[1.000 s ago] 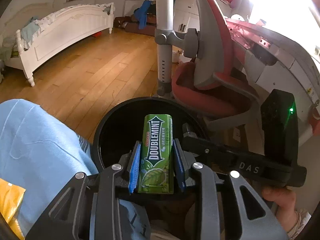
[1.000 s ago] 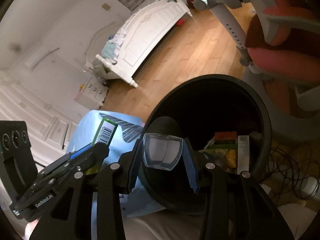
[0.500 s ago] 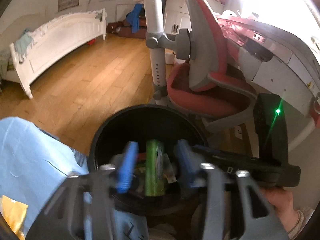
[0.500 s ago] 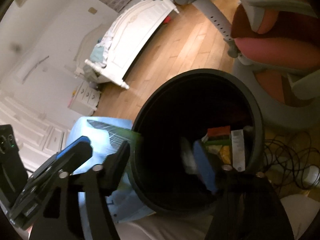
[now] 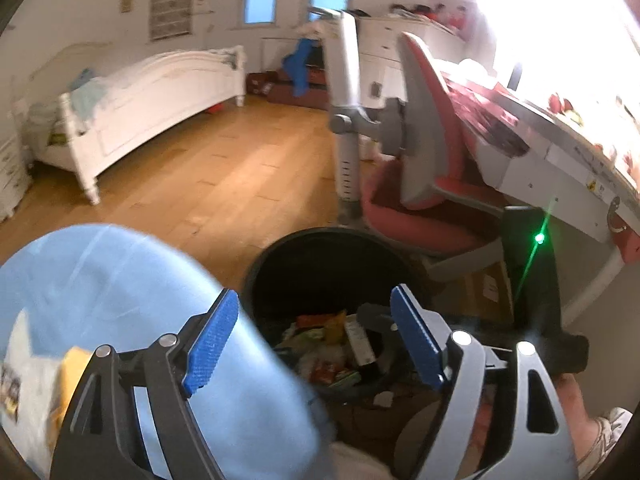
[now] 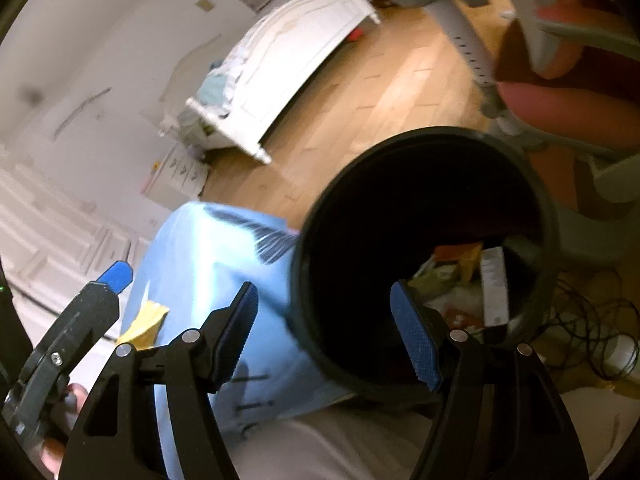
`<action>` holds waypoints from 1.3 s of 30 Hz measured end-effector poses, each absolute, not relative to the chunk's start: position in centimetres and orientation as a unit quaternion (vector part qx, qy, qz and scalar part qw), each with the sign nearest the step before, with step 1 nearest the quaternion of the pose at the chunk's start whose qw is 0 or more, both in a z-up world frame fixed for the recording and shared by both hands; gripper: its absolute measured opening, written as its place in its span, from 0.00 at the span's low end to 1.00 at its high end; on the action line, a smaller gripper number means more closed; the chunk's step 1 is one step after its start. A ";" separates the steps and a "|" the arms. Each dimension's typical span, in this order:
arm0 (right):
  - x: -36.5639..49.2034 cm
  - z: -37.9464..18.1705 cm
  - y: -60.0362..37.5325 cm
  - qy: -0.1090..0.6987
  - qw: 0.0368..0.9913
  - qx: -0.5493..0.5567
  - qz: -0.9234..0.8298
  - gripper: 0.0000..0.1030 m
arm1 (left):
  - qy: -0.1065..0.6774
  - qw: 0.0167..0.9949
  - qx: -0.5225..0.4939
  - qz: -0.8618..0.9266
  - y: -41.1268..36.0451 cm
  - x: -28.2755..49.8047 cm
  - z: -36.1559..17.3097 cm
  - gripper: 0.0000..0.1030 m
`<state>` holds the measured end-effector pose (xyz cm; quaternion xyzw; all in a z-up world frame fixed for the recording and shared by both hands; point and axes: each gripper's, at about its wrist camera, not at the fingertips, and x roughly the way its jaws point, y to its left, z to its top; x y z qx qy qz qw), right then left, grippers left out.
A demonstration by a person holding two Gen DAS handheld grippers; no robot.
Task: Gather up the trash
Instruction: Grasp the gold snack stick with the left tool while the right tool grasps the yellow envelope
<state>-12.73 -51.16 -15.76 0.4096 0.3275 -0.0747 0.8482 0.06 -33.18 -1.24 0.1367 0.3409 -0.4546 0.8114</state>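
So both drops are done: a second ago our left gripper (image 5: pixel 314 338) was clamped on the green gum pack and our right gripper (image 6: pixel 324 330) on a clear plastic piece. Now both sets of fingers are spread wide with nothing between them, hanging just above the black bin (image 6: pixel 550 216). Everything's landed in the bin's trash pile (image 5: pixel 320 348), though we can't pick either piece out. Next up, we'd guess, is hunting for more.

From close above, the round black plastic bin (image 5: pixel 280 264) (image 6: pixel 536 184) is looked down into by both wrist views; the white wooden bed (image 5: pixel 160 92) (image 6: pixel 304 44) is shared too.
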 end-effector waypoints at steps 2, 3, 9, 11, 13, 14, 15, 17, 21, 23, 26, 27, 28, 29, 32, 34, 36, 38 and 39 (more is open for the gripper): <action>-11.7 -14.7 -49.2 0.331 0.855 0.396 -0.054 0.67 | 0.343 0.824 0.128 -0.432 -30.7 0.7 -1.0 0.76; -11.2 -14.1 -48.2 0.333 0.858 0.388 -0.043 0.67 | 0.345 0.832 0.121 -0.417 -29.0 1.2 -0.9 0.76; -8.2 -10.9 -41.5 0.348 0.871 0.345 0.036 0.75 | 0.354 0.865 0.091 -0.345 -19.2 3.9 -1.0 0.76; -7.1 -10.0 -39.1 0.353 0.873 0.330 0.057 0.80 | 0.366 0.869 0.090 -0.321 -16.1 5.0 -2.0 0.75; -5.7 -9.2 -36.5 0.360 0.873 0.317 0.083 0.81 | 0.377 0.870 0.101 -0.302 -14.3 5.8 -2.8 0.70; -4.9 -8.9 -35.2 0.365 0.873 0.310 0.095 0.81 | 0.387 0.867 0.112 -0.294 -13.5 6.3 -3.4 0.65; -4.4 -8.7 -34.2 0.369 0.872 0.304 0.101 0.81 | 0.393 0.864 0.119 -0.291 -13.0 6.6 -3.7 0.64; -2.6 -8.5 -31.6 0.390 0.870 0.281 0.112 0.81 | 0.403 0.856 0.136 -0.293 -12.6 7.1 -4.6 0.59; -0.3 -9.2 -28.7 0.424 0.866 0.247 0.099 0.79 | 0.416 0.846 0.150 -0.298 -12.5 7.9 -5.9 0.44; 0.2 -9.7 -28.1 0.436 0.864 0.237 0.086 0.57 | 0.425 0.844 0.146 -0.295 -12.4 8.6 -6.6 0.37; 0.1 -10.1 -28.1 0.433 0.870 0.222 0.072 0.32 | 0.411 0.850 0.164 -0.285 -12.4 8.4 -6.9 0.25; -0.1 -10.0 -28.3 0.430 0.872 0.222 0.072 0.25 | 0.409 0.851 0.169 -0.283 -12.5 8.4 -6.8 0.24; -0.4 -10.1 -28.8 0.425 0.874 0.225 0.073 0.20 | 0.408 0.852 0.169 -0.282 -12.7 8.4 -6.8 0.20; -0.8 -10.1 -29.2 0.419 0.876 0.227 0.075 0.17 | 0.409 0.853 0.164 -0.280 -12.5 8.6 -6.9 0.16; -1.8 -9.4 -30.3 0.389 0.884 0.239 0.094 0.11 | 0.415 0.855 0.119 -0.287 -11.4 9.0 -6.5 0.14; -2.4 -8.8 -30.9 0.373 0.891 0.240 0.098 0.11 | 0.409 0.860 0.078 -0.294 -10.5 8.8 -5.7 0.14; -3.3 -8.1 -31.6 0.352 0.896 0.248 0.106 0.11 | 0.399 0.865 0.052 -0.301 -10.1 8.3 -4.7 0.14; -3.9 -7.5 -32.2 0.337 0.902 0.251 0.104 0.11 | 0.384 0.868 0.036 -0.312 -10.1 7.5 -3.4 0.14; -4.2 -7.2 -32.6 0.329 0.904 0.253 0.102 0.11 | 0.378 0.869 0.033 -0.317 -10.2 7.3 -2.8 0.14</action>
